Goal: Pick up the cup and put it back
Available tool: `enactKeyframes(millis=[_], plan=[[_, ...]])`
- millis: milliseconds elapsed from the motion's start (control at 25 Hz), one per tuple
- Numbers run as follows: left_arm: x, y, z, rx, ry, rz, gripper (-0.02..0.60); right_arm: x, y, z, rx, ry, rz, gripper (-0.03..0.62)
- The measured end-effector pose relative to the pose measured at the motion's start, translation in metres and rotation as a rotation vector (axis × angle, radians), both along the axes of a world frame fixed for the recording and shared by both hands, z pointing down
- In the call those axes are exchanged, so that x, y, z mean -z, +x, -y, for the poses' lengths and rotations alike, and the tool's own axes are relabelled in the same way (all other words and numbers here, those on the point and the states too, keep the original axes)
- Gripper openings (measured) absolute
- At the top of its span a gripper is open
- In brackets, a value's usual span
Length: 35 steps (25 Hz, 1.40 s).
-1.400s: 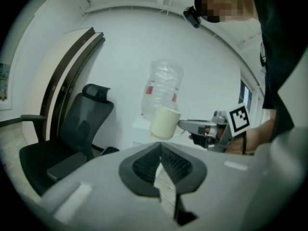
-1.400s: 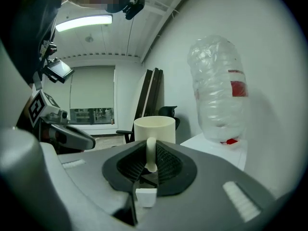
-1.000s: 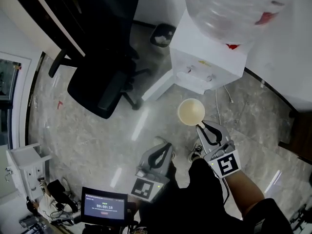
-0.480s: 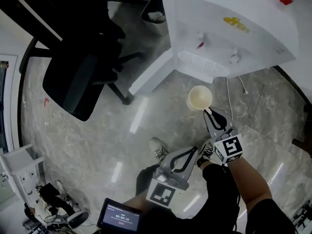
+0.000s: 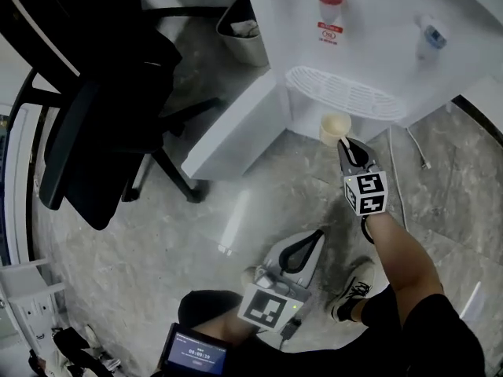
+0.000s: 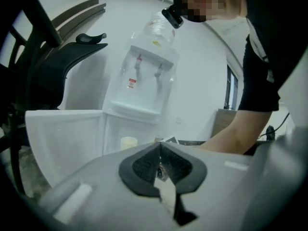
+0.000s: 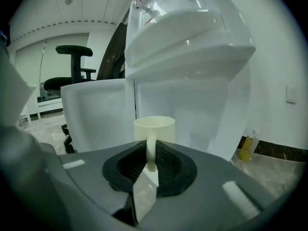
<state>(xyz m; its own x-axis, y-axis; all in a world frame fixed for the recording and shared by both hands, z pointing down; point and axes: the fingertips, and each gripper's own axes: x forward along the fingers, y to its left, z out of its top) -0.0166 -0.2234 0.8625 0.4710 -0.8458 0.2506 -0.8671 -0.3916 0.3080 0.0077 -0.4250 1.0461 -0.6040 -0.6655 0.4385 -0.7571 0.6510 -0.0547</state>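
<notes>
A cream cup [image 5: 334,126] hangs upright in the air just below the water dispenser's drip grille [image 5: 343,92]. My right gripper [image 5: 346,144] is shut on the cup's handle [image 7: 151,153], with the cup body [image 7: 154,129] standing past the jaw tips in the right gripper view. Lower down, near the person's legs, my left gripper [image 5: 314,236] is shut and holds nothing. From the left gripper view the cup [image 6: 129,142] shows small, in front of the white dispenser [image 6: 139,95].
The dispenser's lower cabinet door [image 5: 232,128] swings open to the left. A black office chair [image 5: 94,124] stands at the left, a waste bin [image 5: 242,38] behind it. A tablet [image 5: 192,354] sits at the bottom. The floor is grey marble.
The right gripper has carried the cup forward and up from over the floor to just under the dispenser's grille. The head view has tilted toward the dispenser; the left gripper stays low.
</notes>
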Motion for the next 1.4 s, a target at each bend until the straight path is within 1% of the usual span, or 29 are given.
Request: enactKeyframes(millis=[80, 160, 200, 280, 360, 520, 720, 920, 1000, 1120, 1280, 1400], plan=[[-0.012, -0.007, 0.015, -0.005, 0.022, 0.003, 0.005, -0.015, -0.004, 0.025, -0.033, 0.008, 0.012, 0.048], [-0.023, -0.011, 0.027, -0.033, 0.064, 0.038, 0.005, -0.029, -0.007, 0.048, -0.075, 0.002, 0.029, 0.048], [-0.03, -0.013, 0.032, -0.041, 0.066, 0.044, 0.005, -0.037, -0.009, 0.058, -0.091, -0.002, 0.031, 0.048], [-0.042, -0.019, 0.039, -0.034, 0.037, 0.01, 0.005, -0.053, -0.011, 0.074, -0.114, -0.016, 0.026, 0.048], [-0.045, -0.024, 0.048, -0.033, 0.033, -0.007, 0.005, -0.066, -0.009, 0.089, -0.142, -0.033, 0.02, 0.048], [-0.039, -0.034, 0.06, -0.02, 0.069, 0.001, 0.005, -0.087, -0.011, 0.108, -0.175, -0.071, -0.011, 0.048], [-0.041, -0.032, 0.056, -0.053, 0.062, 0.019, 0.005, -0.108, -0.011, 0.122, -0.202, -0.105, -0.046, 0.048], [-0.048, -0.04, 0.053, -0.044, 0.044, 0.03, 0.005, -0.111, -0.016, 0.131, -0.198, -0.095, -0.065, 0.049], [-0.046, -0.042, 0.054, -0.047, 0.052, 0.031, 0.005, -0.114, -0.018, 0.131, -0.19, -0.099, -0.075, 0.049], [-0.044, -0.043, 0.054, -0.051, 0.07, 0.041, 0.005, -0.115, -0.016, 0.134, -0.186, -0.133, -0.065, 0.054], [-0.048, -0.043, 0.054, -0.049, 0.067, 0.032, 0.005, -0.121, -0.018, 0.129, -0.171, -0.193, -0.065, 0.06], [-0.048, -0.04, 0.055, -0.065, 0.076, 0.026, 0.005, -0.126, -0.019, 0.124, -0.154, -0.232, -0.062, 0.096]])
